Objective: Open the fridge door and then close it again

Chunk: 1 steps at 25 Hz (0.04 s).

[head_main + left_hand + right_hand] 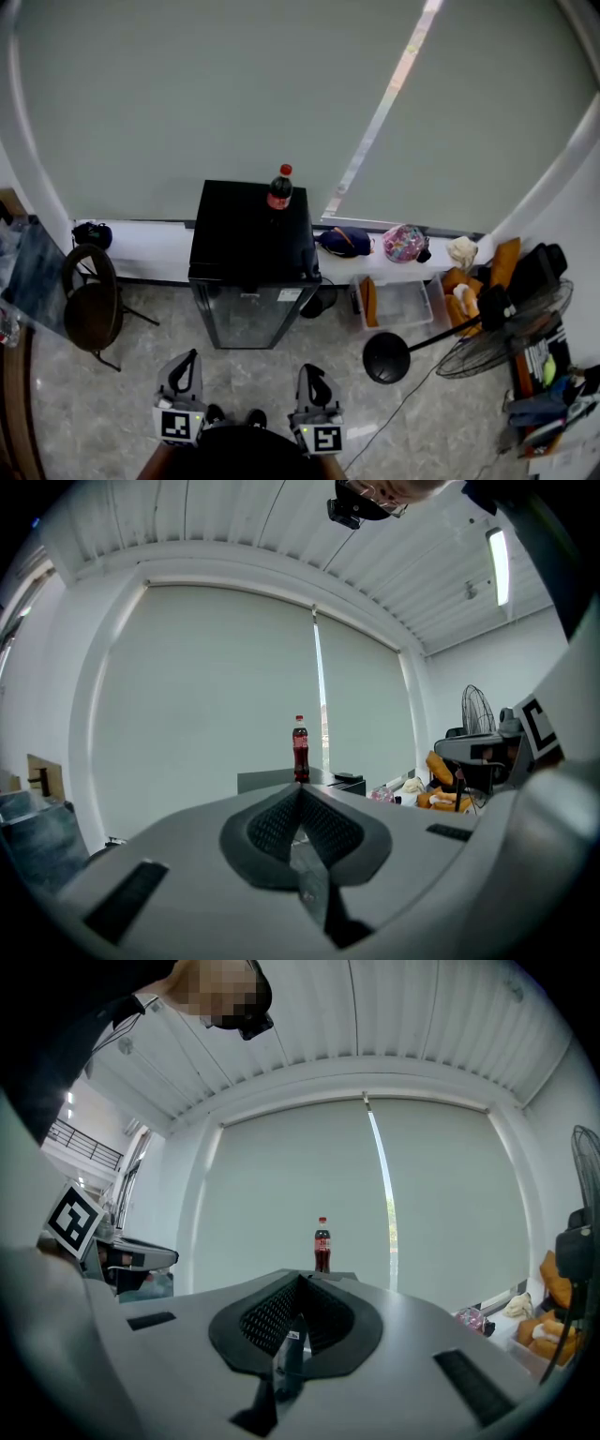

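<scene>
A small black fridge (pixel 251 267) with a glass door (pixel 248 317) stands against the far wall, door closed. A cola bottle (pixel 279 187) with a red cap stands on its top, also seen as the bottle (pixel 300 749) in the left gripper view and the bottle (pixel 322 1245) in the right gripper view. My left gripper (pixel 187 360) and right gripper (pixel 308 372) are held side by side in front of the fridge, well short of the door. Both are shut with nothing between the jaws, left gripper (pixel 300 794) and right gripper (pixel 300 1283) pointing level at the fridge.
A round-backed chair (pixel 91 305) stands left of the fridge. To the right are a clear plastic bin (pixel 398 305), a standing fan (pixel 506 333) lying across the floor with its round base (pixel 386 358), and bags on a low ledge (pixel 403 244). A roller blind covers the wall.
</scene>
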Tool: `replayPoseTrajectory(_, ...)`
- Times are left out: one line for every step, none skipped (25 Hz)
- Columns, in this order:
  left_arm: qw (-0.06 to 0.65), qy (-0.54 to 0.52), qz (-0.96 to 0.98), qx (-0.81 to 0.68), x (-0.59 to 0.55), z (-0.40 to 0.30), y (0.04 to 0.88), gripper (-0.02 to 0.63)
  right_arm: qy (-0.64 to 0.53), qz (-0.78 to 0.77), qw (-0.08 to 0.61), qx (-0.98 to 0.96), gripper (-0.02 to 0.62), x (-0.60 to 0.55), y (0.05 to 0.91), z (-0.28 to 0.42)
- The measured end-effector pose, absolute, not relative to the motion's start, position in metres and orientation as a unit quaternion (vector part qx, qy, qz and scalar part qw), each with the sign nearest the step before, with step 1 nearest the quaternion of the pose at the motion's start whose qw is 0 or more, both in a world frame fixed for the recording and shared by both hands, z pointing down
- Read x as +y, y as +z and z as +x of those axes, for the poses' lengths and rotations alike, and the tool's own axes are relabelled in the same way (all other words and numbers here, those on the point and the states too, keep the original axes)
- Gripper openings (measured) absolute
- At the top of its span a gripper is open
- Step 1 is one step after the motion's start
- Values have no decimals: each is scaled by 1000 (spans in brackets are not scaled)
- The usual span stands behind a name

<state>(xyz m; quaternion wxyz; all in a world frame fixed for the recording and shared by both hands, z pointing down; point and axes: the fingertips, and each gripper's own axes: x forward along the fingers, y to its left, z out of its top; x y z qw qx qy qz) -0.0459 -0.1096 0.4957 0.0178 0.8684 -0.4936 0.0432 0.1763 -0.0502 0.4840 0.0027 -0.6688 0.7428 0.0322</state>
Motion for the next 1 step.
replayPoseTrajectory(19, 41, 868, -494, -109, -45, 495, 6, 33, -669, 2, 743, 11, -50, 484, 177)
